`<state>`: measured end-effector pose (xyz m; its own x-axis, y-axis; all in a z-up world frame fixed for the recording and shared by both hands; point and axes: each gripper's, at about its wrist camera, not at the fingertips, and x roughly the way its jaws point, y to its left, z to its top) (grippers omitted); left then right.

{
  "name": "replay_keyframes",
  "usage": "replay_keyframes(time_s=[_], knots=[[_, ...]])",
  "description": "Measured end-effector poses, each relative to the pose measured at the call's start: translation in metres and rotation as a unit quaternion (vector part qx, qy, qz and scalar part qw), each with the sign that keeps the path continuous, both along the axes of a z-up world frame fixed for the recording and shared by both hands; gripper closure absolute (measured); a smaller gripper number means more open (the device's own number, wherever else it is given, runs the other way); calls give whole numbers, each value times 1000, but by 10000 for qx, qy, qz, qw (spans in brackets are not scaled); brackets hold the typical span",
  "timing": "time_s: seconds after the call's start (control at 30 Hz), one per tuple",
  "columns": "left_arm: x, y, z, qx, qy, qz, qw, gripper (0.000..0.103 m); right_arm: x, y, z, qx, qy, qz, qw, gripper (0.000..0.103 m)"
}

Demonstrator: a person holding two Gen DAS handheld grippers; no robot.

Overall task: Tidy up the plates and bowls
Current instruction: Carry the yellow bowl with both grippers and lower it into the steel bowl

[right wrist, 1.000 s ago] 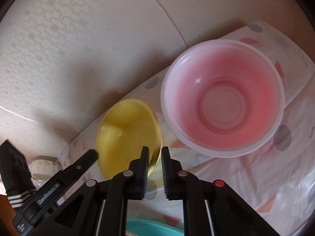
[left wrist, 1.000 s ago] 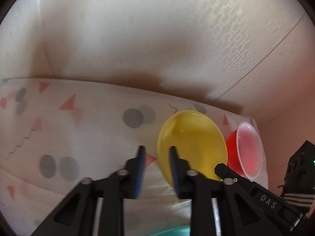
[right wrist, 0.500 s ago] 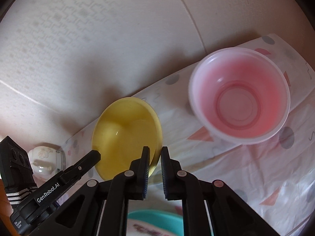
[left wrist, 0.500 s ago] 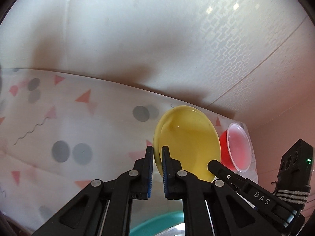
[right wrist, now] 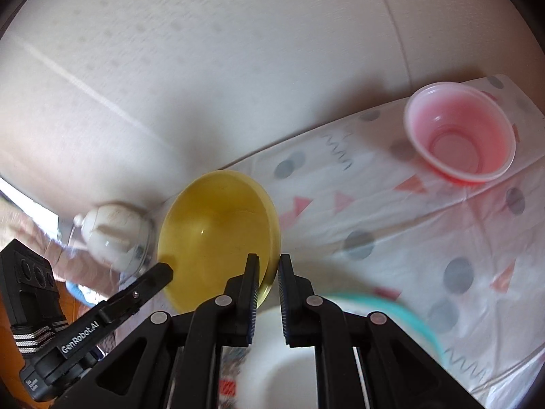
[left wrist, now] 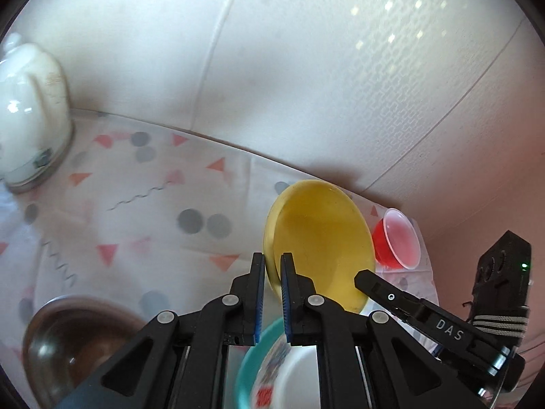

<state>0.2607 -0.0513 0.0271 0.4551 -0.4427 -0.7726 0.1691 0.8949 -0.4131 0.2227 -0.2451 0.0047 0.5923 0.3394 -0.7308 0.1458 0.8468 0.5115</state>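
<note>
Overhead, white textured wall [left wrist: 340, 85] backs confetti-print tablecloth [left wrist: 136, 221].

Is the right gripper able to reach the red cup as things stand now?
Probably not at once. The right gripper is shut on the rim of the yellow plate, which the left gripper also holds. The red cup stands apart on the tablecloth, with nothing in between.
</note>
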Motion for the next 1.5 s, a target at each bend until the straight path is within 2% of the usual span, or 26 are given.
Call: replay_keyframes(time_s=[0.43,0.87,1.13,1.5], knots=[[-61,76,1,-20,-120,479,9988,93,-29,69,-5,-44,-31,774,9970,92],[-112,154,-25,112,51,1052,9944,93,-47,145,-30,-157,278,1644,9859,92],[-118,168,-46,136,289,1164,9927,93,-50,161,-51,-323,632,1830,9806,92],[-122,170,-54,323,355,1164,9920,93,-51,176,-54,-761,666,2061,9733,91]])
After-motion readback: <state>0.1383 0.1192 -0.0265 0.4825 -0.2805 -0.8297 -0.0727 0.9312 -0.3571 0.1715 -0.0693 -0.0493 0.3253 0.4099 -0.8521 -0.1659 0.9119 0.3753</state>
